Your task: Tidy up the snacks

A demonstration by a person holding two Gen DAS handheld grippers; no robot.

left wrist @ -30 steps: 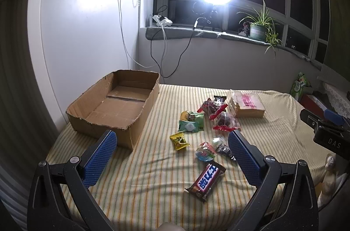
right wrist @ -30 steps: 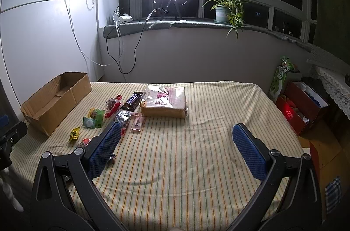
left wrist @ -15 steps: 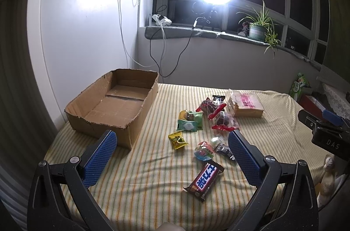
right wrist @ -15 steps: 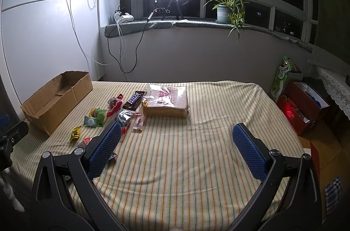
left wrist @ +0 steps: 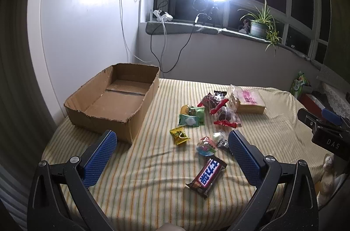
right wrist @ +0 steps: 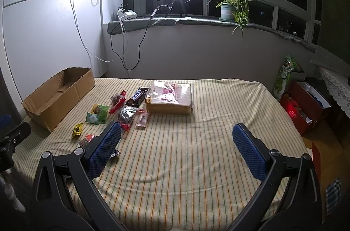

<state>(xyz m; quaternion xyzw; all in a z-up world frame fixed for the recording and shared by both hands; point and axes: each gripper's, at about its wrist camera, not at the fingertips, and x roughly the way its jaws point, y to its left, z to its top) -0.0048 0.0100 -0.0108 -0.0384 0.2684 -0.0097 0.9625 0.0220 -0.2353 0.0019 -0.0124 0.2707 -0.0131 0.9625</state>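
Snickers bar [left wrist: 206, 174] lying between left gripper [left wrist: 171, 160] wide jaws, untouched

cardboard box [left wrist: 113, 99] left on table [left wrist: 153, 176], snacks [left wrist: 196, 121] scattered right of it

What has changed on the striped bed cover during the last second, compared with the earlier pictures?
Little changed. The left gripper drifted slightly, so its view shifted; nothing was grasped or released. The brown cardboard box, the dark chocolate bar with blue lettering and the other snacks lie as before. The right gripper stays open.
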